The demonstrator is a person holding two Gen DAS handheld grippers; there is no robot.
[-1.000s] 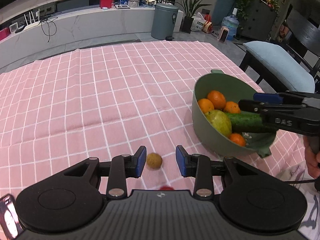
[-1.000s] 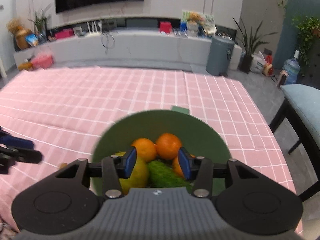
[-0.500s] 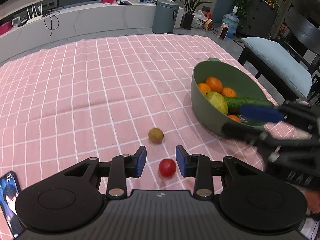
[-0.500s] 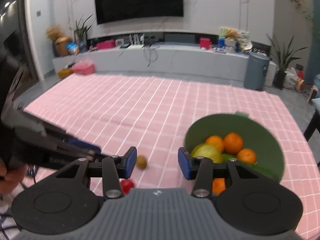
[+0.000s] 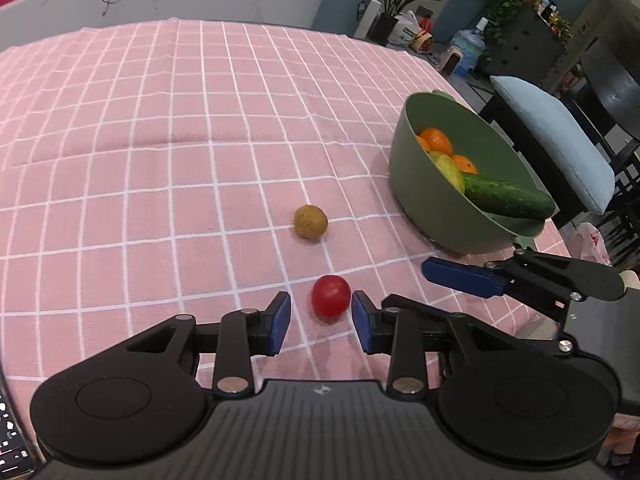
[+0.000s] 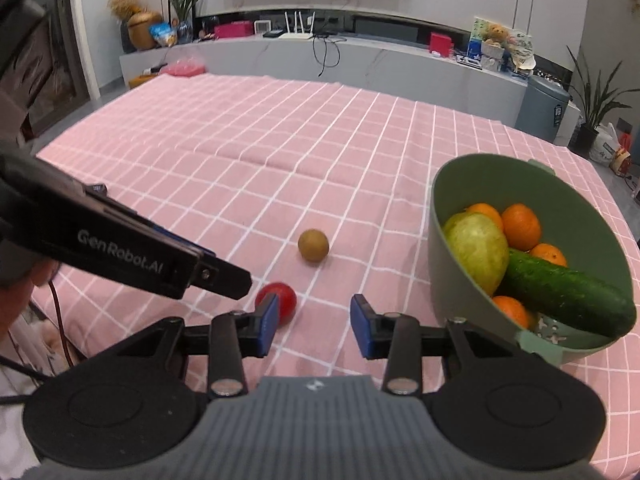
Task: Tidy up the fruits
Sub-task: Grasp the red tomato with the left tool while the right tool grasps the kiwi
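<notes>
Since the tomato point(image 5: 330, 298) lies low-centre on the tabletop point(image 5: 160, 128), I bracket it with my left tool point(image 5: 320, 322), gaping, empty; right tool point(image 6: 313, 323) too.

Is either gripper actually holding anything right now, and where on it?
Nothing is held. The left gripper is open around the red tomato on the cloth, not clamped. The right gripper is open and empty.
</notes>
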